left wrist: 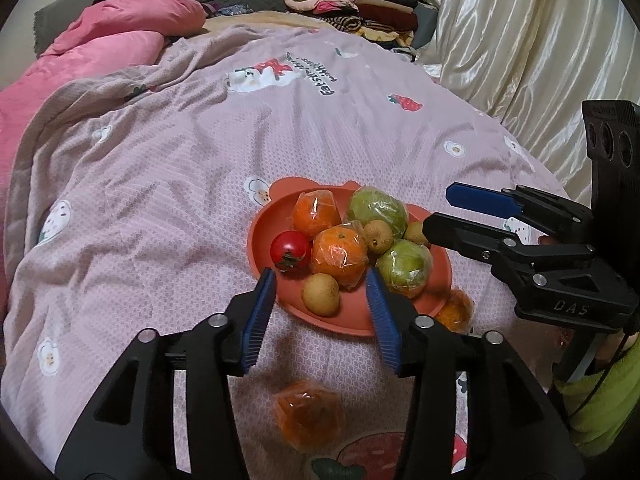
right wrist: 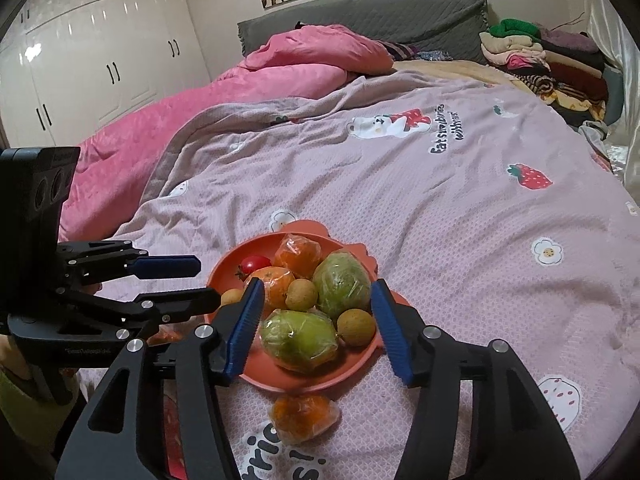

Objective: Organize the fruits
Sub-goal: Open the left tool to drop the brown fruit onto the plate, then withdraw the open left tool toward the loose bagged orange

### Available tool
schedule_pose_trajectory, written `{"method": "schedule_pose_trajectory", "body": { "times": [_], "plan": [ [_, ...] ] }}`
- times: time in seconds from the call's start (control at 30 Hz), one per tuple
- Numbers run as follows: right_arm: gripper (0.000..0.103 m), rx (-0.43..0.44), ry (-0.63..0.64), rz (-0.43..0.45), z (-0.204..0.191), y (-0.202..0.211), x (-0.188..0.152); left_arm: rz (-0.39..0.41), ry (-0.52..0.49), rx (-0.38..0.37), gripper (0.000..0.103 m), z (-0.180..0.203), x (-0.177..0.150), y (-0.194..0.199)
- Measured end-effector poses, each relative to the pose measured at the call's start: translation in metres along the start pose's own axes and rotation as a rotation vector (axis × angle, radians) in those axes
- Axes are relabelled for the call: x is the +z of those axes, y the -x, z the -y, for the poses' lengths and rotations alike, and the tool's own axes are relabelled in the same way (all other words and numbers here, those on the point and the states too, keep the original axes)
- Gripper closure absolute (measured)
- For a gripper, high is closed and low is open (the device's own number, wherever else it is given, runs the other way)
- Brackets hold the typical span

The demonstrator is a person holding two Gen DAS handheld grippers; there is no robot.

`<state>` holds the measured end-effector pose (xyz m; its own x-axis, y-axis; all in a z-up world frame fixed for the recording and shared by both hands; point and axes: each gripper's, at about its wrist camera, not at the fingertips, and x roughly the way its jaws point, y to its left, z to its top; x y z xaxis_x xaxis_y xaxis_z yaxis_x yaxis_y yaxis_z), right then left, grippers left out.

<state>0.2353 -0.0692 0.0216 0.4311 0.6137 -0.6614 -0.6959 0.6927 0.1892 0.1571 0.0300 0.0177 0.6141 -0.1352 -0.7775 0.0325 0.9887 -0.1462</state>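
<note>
An orange plate (left wrist: pixel 264 236) (right wrist: pixel 352 372) sits on the bed and holds a red tomato (left wrist: pixel 290 250) (right wrist: pixel 256 263), two wrapped oranges (left wrist: pixel 340 254), two wrapped green fruits (left wrist: pixel 378 206) (right wrist: pixel 300 338) and small brown fruits (left wrist: pixel 321 294). A wrapped orange (left wrist: pixel 310 414) lies on the blanket in front of the plate, below my left gripper (left wrist: pixel 320 280), which is open and empty. Another wrapped orange (right wrist: pixel 304 416) (left wrist: pixel 454 310) lies by the plate's edge under my open, empty right gripper (right wrist: pixel 318 290). Each gripper shows in the other's view: the right (left wrist: pixel 438 212), the left (right wrist: pixel 208 280).
A pink-lilac printed blanket (left wrist: pixel 240 140) (right wrist: pixel 440 220) covers the bed. A pink duvet (right wrist: pixel 240 92) lies at the back left, folded clothes (right wrist: pixel 540 56) at the headboard, a cream satin curtain (left wrist: pixel 520 40) on the right, white wardrobes (right wrist: pixel 100 60) beyond.
</note>
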Motion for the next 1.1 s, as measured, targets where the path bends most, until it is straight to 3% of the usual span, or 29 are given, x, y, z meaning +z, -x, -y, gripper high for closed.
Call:
{"method": "schedule_pose_trajectory", "body": {
  "times": [0.63, 1.1],
  "plan": [
    [0.021, -0.011, 0.007, 0.044, -0.004, 0.015, 0.003, 0.046, 0.020, 0.046, 0.042, 0.002, -0.001, 0.020],
    [0.013, -0.004, 0.011, 0.083, -0.008, 0.031, 0.005, 0.076, 0.033, 0.077, 0.034, 0.004, -0.003, 0.038]
  ]
}}
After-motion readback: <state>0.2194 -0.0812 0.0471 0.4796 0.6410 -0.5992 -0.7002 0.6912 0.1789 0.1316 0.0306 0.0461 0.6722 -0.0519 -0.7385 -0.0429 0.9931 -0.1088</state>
